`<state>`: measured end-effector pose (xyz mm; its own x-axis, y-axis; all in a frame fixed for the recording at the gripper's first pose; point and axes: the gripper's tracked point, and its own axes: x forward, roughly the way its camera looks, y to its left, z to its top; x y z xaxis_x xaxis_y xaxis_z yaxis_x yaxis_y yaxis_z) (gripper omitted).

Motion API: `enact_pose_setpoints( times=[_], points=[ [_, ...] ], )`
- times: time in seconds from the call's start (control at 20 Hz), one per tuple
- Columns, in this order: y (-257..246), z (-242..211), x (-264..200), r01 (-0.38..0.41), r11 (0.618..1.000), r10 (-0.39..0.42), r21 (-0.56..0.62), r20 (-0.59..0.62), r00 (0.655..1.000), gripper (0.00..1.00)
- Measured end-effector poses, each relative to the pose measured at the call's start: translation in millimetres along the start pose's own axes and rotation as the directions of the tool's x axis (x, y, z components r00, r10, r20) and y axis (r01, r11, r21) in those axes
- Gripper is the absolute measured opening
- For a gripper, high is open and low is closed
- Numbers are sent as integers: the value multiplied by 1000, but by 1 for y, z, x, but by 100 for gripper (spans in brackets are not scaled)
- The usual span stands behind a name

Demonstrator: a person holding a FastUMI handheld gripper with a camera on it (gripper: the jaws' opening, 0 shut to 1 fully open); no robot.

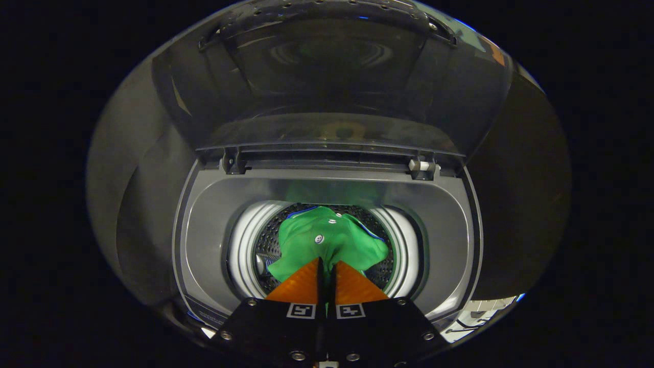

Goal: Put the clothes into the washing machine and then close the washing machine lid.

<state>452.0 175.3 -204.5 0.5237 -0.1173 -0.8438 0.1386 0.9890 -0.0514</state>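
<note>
A green garment (327,240) with white buttons and a blue-trimmed collar hangs in the washing machine's drum (245,245). My gripper (327,261) is above the drum mouth, its two orange fingers (302,284) nearly together and pinching a fold of the green cloth at their tips. The garment spreads out just beyond the fingertips, over the perforated drum wall. The dark translucent lid (332,76) stands raised behind the opening, on two hinges at the back rim.
The grey top deck (204,225) of the washing machine rings the drum opening. The lid's hinges (232,162) sit at the back corners. Dark booth wall surrounds the machine on both sides.
</note>
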Motion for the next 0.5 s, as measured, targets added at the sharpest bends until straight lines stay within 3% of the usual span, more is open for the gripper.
enact_pose_setpoints(
  times=[0.05,0.25,0.5],
  points=[
    [0,-3,-2,5,1000,-5,-9,2,1000,4],
    [1,-7,-3,-1,1000,1,-7,17,1000,98],
    [1,-1,-10,-6,1000,6,-3,48,999,98]
  ],
)
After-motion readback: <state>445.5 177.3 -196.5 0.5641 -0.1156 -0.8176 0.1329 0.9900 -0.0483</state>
